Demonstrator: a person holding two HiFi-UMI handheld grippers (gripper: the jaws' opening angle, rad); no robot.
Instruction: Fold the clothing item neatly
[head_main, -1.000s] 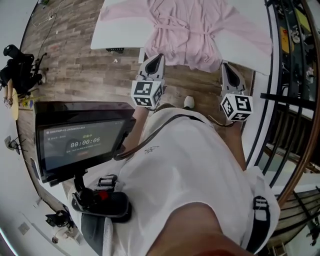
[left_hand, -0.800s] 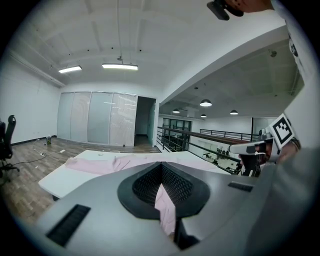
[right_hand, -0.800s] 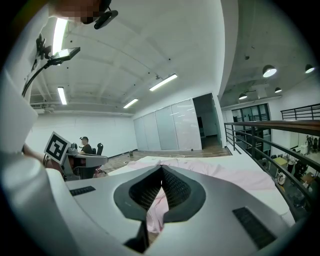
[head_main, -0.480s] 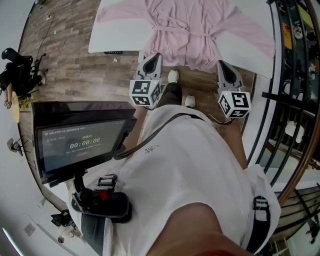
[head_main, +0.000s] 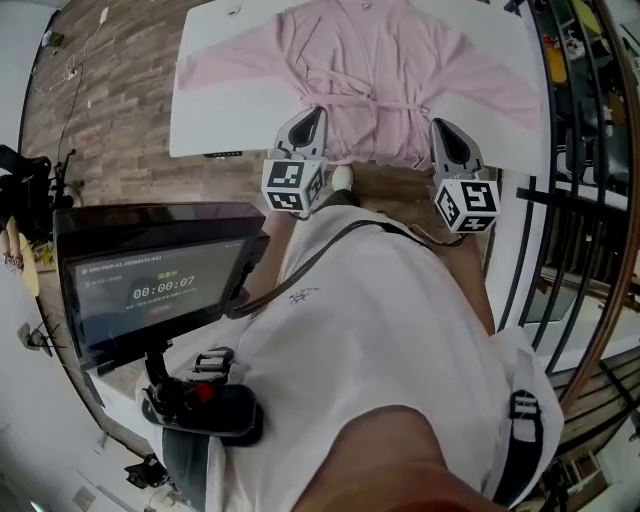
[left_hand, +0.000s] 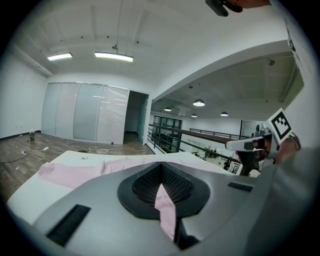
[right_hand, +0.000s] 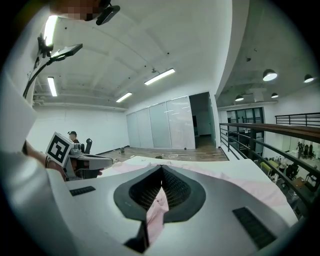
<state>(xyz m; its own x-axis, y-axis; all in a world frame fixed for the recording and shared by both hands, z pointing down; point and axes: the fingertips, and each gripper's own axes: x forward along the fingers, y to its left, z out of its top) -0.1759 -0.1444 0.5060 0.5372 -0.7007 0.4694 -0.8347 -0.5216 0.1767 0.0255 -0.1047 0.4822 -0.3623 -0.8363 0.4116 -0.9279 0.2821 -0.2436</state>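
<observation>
table (head_main: 215, 100): robe (head_main: 370, 60) hem partly hidden behind closed left tongs (head_main: 318, 112), right tongs (head_main: 440, 128)

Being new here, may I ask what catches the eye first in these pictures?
A pink robe lies spread out, sleeves wide, on a white table at the top of the head view. At its near hem the left gripper and right gripper are held side by side, jaws together. A dark screen showing a timer stands at the person's left.

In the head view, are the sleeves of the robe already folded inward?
No, both sleeves of the pink robe lie spread outward on the white table.
</observation>
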